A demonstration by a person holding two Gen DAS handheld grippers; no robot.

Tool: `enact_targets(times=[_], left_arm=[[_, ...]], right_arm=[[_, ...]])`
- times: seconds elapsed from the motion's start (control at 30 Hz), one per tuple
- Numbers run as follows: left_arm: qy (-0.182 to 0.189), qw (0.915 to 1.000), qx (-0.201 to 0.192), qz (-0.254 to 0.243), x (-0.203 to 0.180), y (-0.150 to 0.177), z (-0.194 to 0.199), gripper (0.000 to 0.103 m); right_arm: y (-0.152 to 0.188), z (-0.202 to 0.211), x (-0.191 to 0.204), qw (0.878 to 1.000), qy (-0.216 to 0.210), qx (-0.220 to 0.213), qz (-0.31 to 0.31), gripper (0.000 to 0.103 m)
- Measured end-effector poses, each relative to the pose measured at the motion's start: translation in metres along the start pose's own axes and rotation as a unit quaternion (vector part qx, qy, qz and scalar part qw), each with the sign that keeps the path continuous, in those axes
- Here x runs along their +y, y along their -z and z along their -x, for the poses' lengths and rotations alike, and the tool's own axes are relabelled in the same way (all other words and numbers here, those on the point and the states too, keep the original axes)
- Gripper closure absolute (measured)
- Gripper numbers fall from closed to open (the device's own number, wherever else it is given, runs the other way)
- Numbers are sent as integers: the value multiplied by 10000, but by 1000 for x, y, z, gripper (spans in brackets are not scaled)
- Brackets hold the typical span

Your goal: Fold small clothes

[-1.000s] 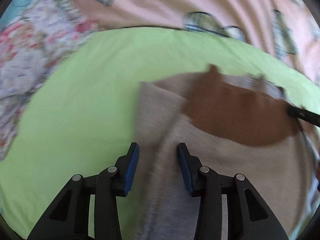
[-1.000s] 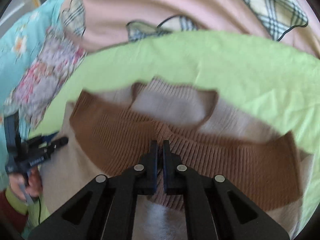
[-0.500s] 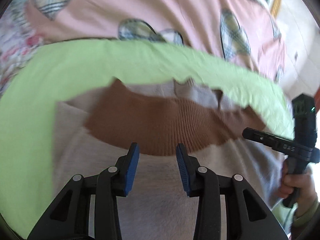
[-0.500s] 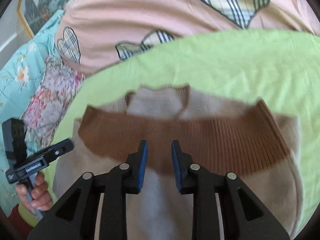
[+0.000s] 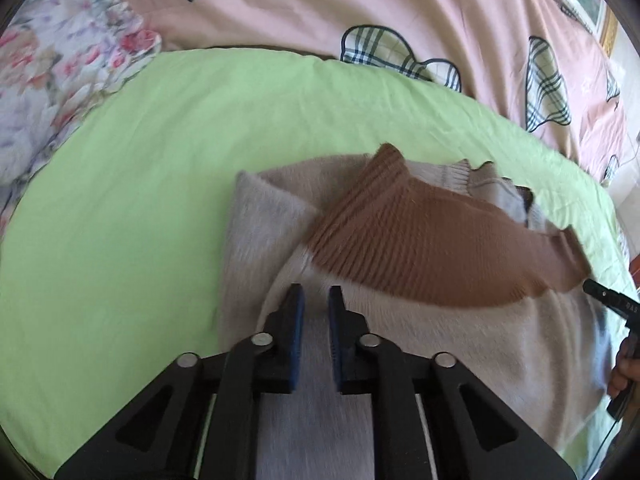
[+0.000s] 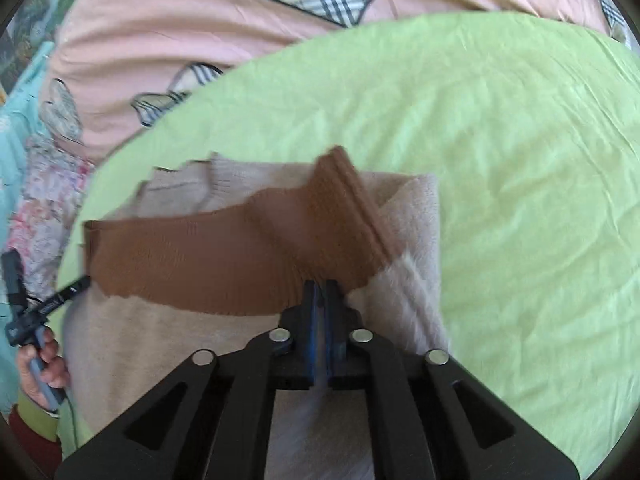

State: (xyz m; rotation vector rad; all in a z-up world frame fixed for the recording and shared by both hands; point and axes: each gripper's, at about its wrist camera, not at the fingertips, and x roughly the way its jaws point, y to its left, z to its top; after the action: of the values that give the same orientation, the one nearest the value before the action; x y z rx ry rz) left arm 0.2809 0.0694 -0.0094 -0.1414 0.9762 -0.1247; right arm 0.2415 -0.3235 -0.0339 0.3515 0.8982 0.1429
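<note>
Beige knit made up the sweater (image 5: 460, 344), with a brown ribbed band (image 5: 432, 248) across it; it lay on the green sheet (image 5: 132, 184) of the bed, its sides already turned inward. By my reading the fold was midway: each edge was being gathered for the next crease. The left gripper (image 5: 316, 300) stood narrowly parted over a beige fold, and whether it had cloth I could not tell. The right gripper (image 6: 320, 292) was pinched nearly closed on the sweater's edge just below the brown band. Next, both would likely need to lift together and carry the cloth over evenly. Pink bedding (image 6: 168, 40) with plaid hearts lay beyond. White lettering on the opposite gripper's finger was too small to read.
</note>
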Motion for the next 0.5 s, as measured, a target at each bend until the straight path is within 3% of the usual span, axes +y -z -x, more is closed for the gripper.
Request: enact_targets(times=[0.1, 0.17, 0.23, 0.3, 0.5], left_arm=[[247, 9994, -138, 184, -2, 24, 33, 71], [487, 9982, -150, 320, -4, 46, 55, 70], [642, 9968, -130, 452, -7, 69, 74, 66], [800, 9949, -112, 600, -10, 90, 85, 59], [1044, 9875, 153, 1175, -7, 148, 98, 56]], right_arm=[[19, 24, 18, 9996, -233, -112, 133, 95], [29, 35, 21, 9993, -322, -150, 135, 84], [47, 50, 26, 9990, -394, -209, 96, 63], [64, 60, 30, 9986, -470, -223, 46, 63], [106, 81, 38, 9971, -694, -237, -204, 63]])
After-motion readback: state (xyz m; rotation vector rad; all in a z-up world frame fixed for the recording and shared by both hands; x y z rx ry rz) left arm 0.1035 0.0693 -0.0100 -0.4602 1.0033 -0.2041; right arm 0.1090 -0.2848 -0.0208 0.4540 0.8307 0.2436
